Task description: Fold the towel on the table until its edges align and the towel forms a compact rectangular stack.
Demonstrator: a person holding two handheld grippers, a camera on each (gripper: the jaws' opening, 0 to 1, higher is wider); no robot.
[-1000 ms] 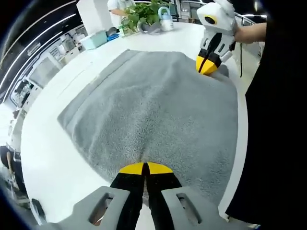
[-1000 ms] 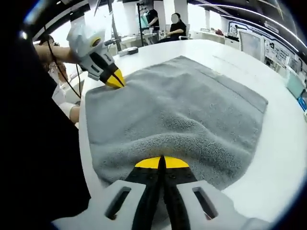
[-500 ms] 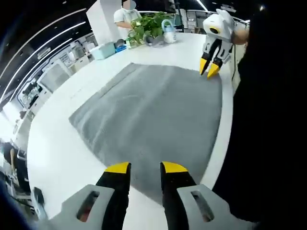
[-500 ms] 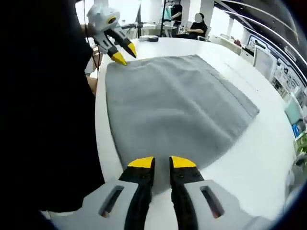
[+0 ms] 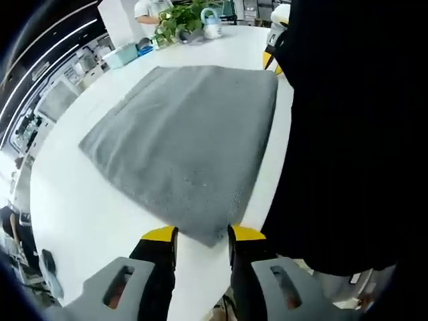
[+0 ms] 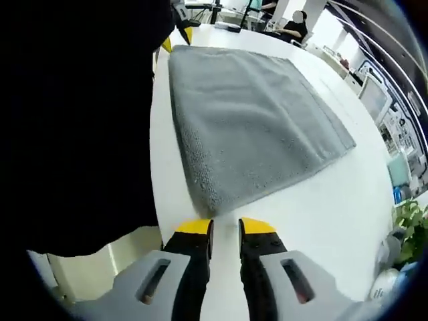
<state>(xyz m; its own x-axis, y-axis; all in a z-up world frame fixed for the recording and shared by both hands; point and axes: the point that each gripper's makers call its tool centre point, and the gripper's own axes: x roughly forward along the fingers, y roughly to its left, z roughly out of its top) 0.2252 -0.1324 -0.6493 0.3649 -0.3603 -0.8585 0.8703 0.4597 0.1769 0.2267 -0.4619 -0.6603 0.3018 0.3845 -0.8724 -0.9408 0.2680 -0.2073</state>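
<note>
In the left gripper view, the left gripper [image 5: 202, 234] is nearest, and its yellow-tipped fingers [image 5: 159, 235] are spread with a gap between them, pinching nothing; the near corner of the grey towel [image 5: 184, 134] lies just in front of this gap, close to the fingertips but not held. In the right gripper view the right gripper [image 6: 224, 227] is in the same condition: its fingers [image 6: 194, 228] are apart and empty, and they stand over the bare white desk [image 6: 314, 214], just short of the other near corner of the towel [image 6: 247, 114]. I judge that both grippers are pulled back to the person's side of the desk, so the towel lies free and the person can check the result. The towel lies flat on the desk as a thick, neat rectangle, which suggests it is already folded at least once, but the layers at the edges are hard to count. The person's dark clothing [image 5: 354, 134] hides a large part of each view and covers most of the other gripper, of which only a small yellow and white piece [image 5: 271, 50] appears at the far corner of the towel; whether it is spread I cannot tell there. Far behind, at the end of the desk, stand a green plant [image 5: 175, 19] and some small things that are too small to name.
</note>
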